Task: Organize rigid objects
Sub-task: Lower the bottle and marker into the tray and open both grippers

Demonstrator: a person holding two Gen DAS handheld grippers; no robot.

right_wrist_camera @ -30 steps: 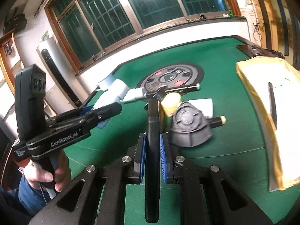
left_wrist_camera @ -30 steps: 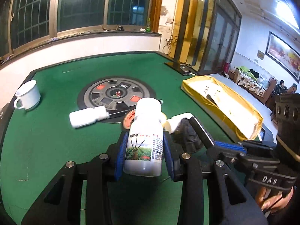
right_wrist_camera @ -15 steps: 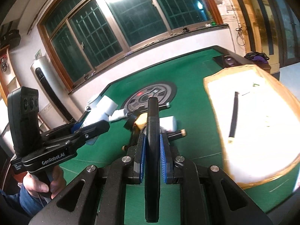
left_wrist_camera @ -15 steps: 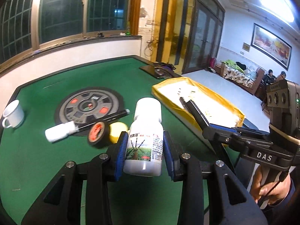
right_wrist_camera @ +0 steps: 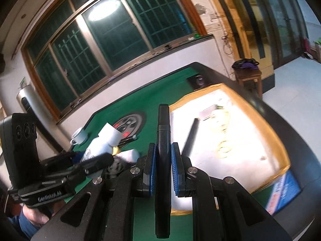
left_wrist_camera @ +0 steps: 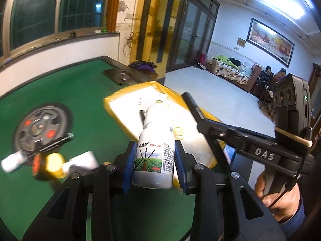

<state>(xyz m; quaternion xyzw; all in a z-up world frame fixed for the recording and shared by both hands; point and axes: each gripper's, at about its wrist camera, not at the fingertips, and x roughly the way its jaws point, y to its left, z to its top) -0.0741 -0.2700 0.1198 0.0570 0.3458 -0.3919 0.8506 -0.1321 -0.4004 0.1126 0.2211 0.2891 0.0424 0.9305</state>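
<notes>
A green felt table point(left_wrist_camera: 86, 92) fills the near part of the room, with dark barred windows behind it and a tiled floor to the right. On the table's right side lies a shallow yellow-rimmed cardboard tray point(left_wrist_camera: 112, 105) with a white bottom; inside it are a thin black stick point(right_wrist_camera: 191, 135), a small white card and some pale rings.

The left gripper point(left_wrist_camera: 153, 162) is clamped on a white plastic bottle point(left_wrist_camera: 155, 144) with a white cap, held upright just over the tray's near edge. Its label shows Chinese characters and a picture of a green field; the small print is too fine to read.

The right gripper point(right_wrist_camera: 162, 168) is closed tightly on a flat black bar-shaped object point(right_wrist_camera: 163, 140), perhaps a remote or a case, which points toward the tray. The body of this gripper carries the letters "DAS"; the other one reads, I think, "GenRobot.AI".

On the felt remain a white mug point(right_wrist_camera: 79, 136), a yellow round thing point(left_wrist_camera: 53, 160) and a white marker point(left_wrist_camera: 12, 161), all blurred.
</notes>
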